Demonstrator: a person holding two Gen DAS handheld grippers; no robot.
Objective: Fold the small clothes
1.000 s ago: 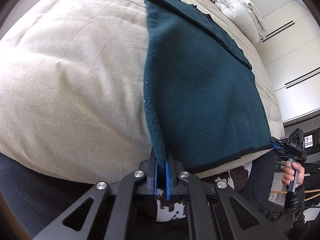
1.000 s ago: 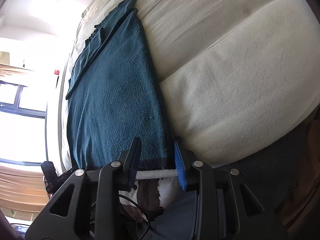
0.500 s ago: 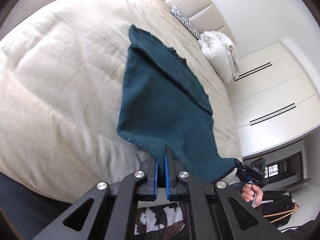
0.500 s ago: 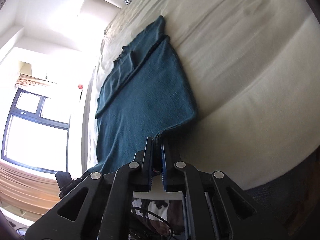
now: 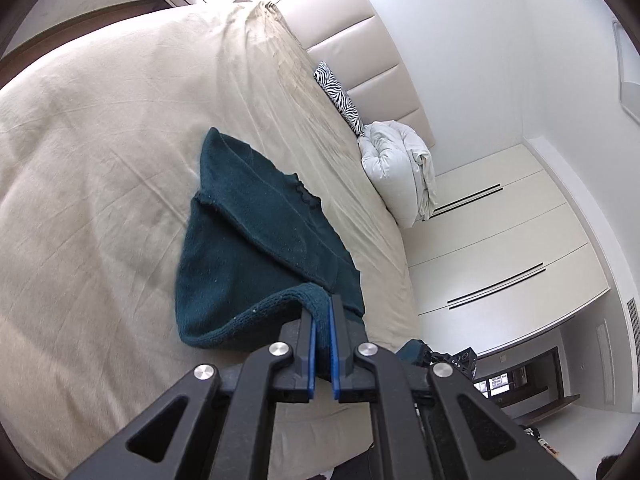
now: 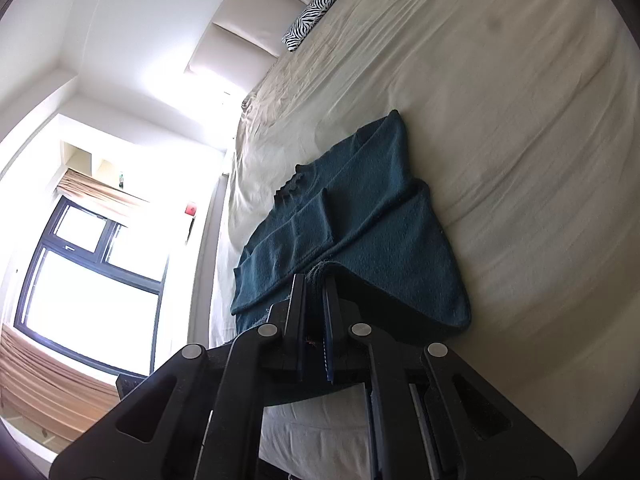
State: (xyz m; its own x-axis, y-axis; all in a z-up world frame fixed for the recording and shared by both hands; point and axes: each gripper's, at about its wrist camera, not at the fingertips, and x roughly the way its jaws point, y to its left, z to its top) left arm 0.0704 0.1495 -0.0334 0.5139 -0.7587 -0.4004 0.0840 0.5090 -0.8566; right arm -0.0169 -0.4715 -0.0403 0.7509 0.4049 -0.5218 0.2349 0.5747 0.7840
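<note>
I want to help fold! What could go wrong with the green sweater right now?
The left gripper and right gripper each pinch only a small bit of the sweater's hem, so a corner might slip out. The lifted hem could land crooked over the folded sleeves, and dragging might wrinkle the bed cover.

2 wrist fisheyes, shared bed (image 5: 100,140)

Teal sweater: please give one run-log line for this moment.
left claw: shut on teal sweater hem | right claw: shut on hem | hem lifted off bed
</note>
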